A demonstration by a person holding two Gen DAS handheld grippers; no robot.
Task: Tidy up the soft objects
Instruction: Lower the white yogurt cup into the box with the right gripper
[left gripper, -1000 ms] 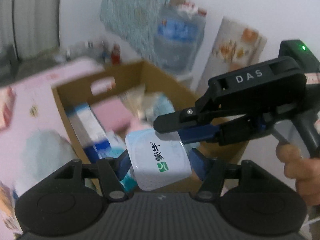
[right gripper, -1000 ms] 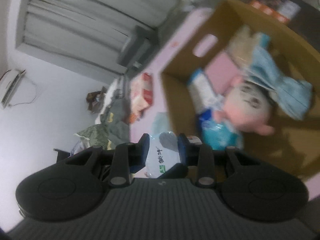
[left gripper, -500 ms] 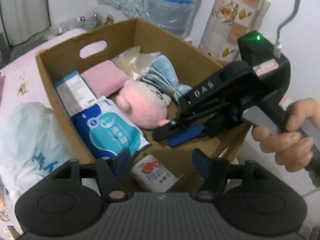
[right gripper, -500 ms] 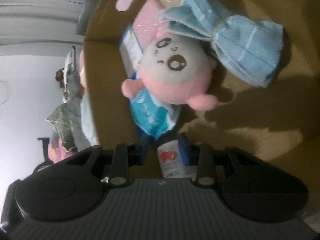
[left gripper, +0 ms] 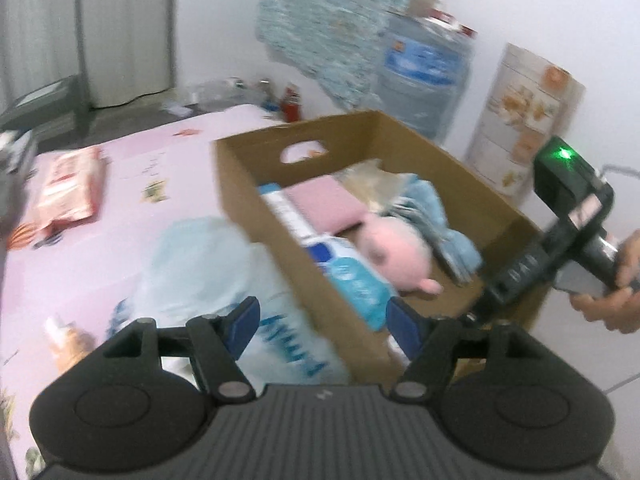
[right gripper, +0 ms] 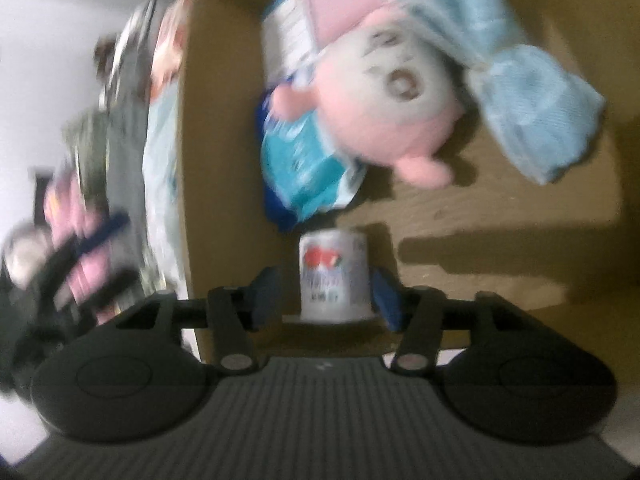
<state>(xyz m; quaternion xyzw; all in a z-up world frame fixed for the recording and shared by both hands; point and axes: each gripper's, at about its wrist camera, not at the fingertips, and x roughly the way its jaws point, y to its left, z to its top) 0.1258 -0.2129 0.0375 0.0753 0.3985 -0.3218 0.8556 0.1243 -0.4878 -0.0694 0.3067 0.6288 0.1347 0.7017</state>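
My right gripper [right gripper: 326, 300] is down inside the cardboard box [right gripper: 216, 160], and its jaws are opening. A small white pack with a red print [right gripper: 334, 276] stands on the box floor between the fingers, with a gap on each side. Beyond it lie a teal wipes pack [right gripper: 308, 168], a pink plush toy [right gripper: 384, 120] and a light-blue cloth [right gripper: 536, 120]. My left gripper [left gripper: 322, 316] hangs open and empty over the near wall of the box [left gripper: 256, 200]. The right gripper's black body [left gripper: 532, 264] reaches into the box from the right; its fingertips are hidden there.
A pale blue plastic bag [left gripper: 208, 264] lies on the pink sheet against the box's left side. A red-orange packet [left gripper: 68, 188] sits farther left. A water jug [left gripper: 420, 76] and a floral panel [left gripper: 528, 120] stand behind the box. A hand [left gripper: 616, 300] holds the right gripper.
The white pack, earlier held up between both grippers, went down into the box in the right gripper, whose jaws have now spread off it. The left gripper swung left, empty.
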